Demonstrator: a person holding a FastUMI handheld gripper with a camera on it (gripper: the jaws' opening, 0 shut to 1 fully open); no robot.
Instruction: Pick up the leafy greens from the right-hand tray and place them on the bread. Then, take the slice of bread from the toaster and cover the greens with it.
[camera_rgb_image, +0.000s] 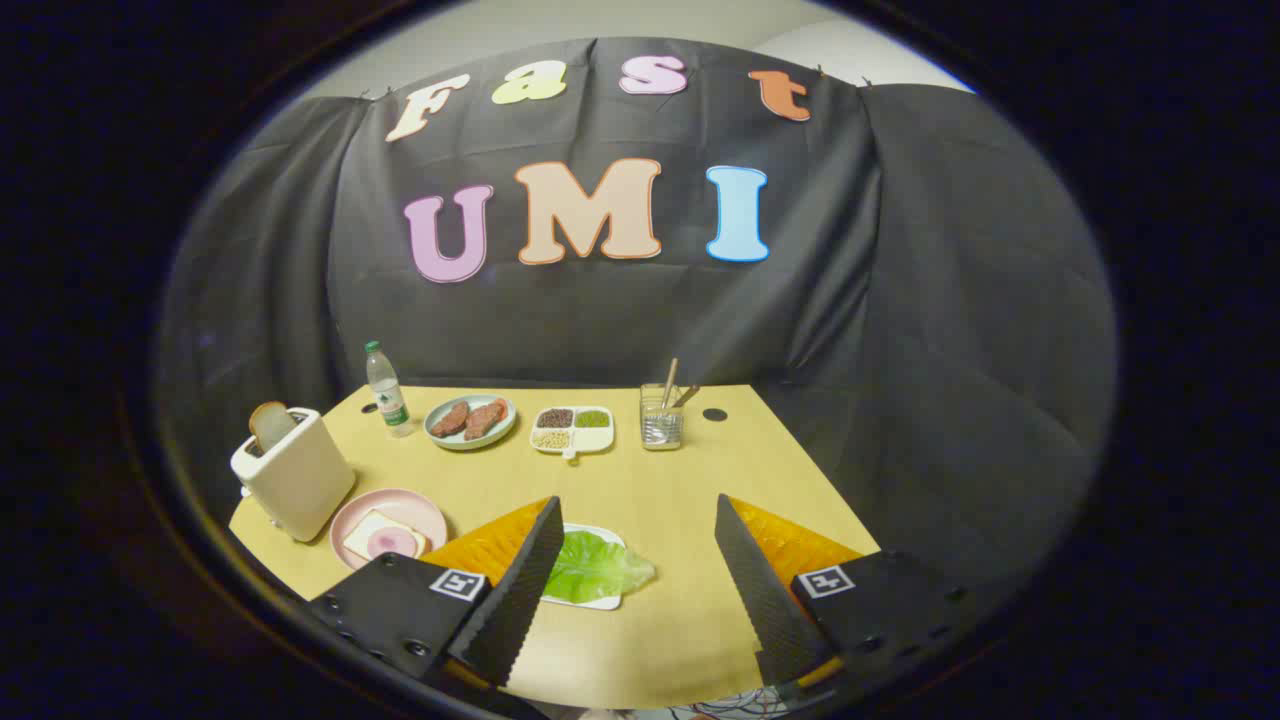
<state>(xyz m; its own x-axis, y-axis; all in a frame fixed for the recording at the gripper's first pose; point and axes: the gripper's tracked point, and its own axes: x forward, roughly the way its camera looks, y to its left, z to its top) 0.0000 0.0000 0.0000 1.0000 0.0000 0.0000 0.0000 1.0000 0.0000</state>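
Gripper (640, 545): held above the near side of the table, two black ridged fingers spread wide, nothing between the pads.
Leafy greens (597, 567): one flat green leaf on a white tray (610, 603), in the gap between the fingers, hard by the left finger, part of the tray hidden behind it.
Bread (383, 538): slice with a pink round on top, on a pink plate (420, 508), left of the left finger.
Toaster (295, 478): cream, just left of the pink plate, a brown bread slice (270, 424) standing up out of its slot.
Table (660, 480): pale wood.
Far side: water bottle (387, 390), plate of meat (469, 420), divided dish of grains (572, 429), glass with sticks (662, 417).
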